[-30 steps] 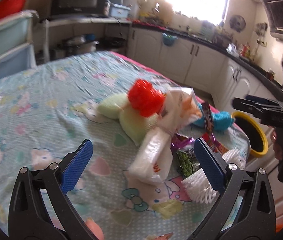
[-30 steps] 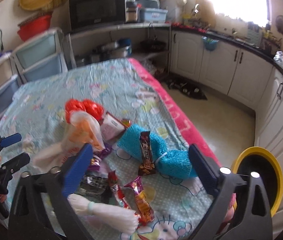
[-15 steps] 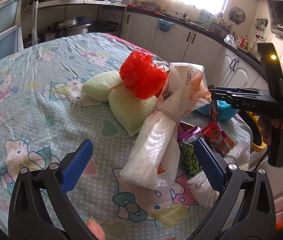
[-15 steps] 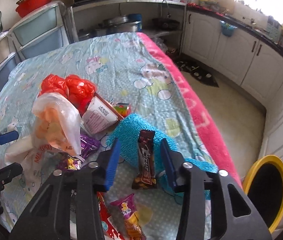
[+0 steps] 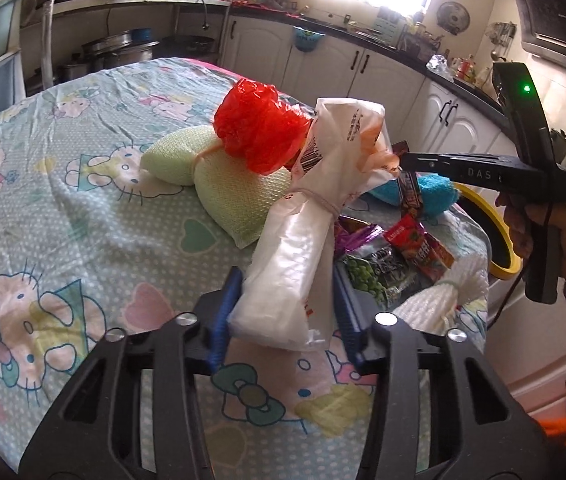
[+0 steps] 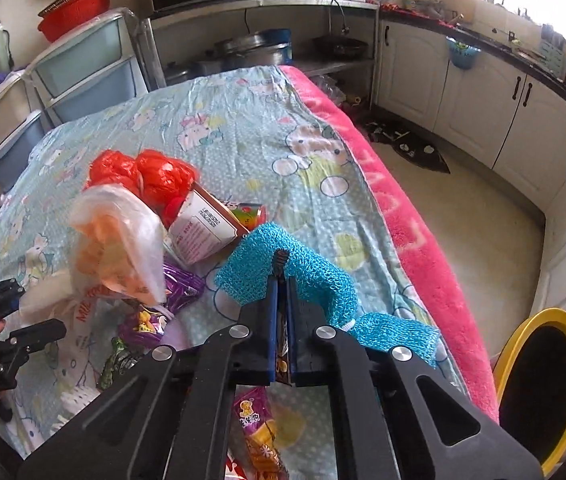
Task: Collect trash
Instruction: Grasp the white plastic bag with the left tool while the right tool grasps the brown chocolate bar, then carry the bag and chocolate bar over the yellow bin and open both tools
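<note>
Crinkly tied plastic bag [image 5: 299,248] in left gripper [image 5: 285,312]

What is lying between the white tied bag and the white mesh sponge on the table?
In the left wrist view, a green pea snack packet lies between the white tied bag and the white mesh sponge, with a purple wrapper just behind it.

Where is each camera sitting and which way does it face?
Left wrist: rides on the left gripper, looking across the table toward the window; its fingers clamp the white plastic bag; the right gripper and hand show.
Right wrist: rides on the right gripper, looking toward the microwave; shut on the snack bar wrapper; the left gripper shows.
Shared: red bag, blue mesh cloth, yellow bin.
</note>
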Motion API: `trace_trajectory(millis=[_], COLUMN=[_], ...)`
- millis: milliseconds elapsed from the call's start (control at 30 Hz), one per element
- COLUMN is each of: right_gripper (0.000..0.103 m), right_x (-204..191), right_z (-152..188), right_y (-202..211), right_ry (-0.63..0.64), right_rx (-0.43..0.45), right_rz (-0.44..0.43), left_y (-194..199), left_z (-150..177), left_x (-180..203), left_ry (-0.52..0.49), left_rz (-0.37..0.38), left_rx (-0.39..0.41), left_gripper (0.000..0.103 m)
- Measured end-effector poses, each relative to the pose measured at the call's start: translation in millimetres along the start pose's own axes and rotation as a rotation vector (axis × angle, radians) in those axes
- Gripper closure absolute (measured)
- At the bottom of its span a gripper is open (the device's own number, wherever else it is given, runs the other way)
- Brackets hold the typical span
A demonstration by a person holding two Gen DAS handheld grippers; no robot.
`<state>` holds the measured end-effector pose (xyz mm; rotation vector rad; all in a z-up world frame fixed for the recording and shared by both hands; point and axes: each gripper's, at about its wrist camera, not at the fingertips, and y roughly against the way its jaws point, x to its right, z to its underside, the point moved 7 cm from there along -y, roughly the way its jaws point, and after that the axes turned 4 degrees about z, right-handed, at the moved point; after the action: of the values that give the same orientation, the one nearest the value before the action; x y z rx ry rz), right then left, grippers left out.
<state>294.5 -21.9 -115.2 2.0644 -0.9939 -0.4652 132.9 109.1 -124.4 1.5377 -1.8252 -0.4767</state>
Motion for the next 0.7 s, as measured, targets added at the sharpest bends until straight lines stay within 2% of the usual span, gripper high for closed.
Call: trace_trajectory(millis=[233,700], right_gripper=[0.099,0.100], right_x=[-4,-7], right_z=[-5,-12], right_y=[20,91], right_ry=[-0.010,-0.040], right_rx=[0.054,0.191], right_rz=[-0.017,-0.045], left_y=[14,57], left_z=[-1,-22], left_x=[12,52], left_ry=[-0.050,-0.108], left_rz=[-0.019,-0.021], left_rx=[0.005,0.067], left_gripper=[0.078,0.080])
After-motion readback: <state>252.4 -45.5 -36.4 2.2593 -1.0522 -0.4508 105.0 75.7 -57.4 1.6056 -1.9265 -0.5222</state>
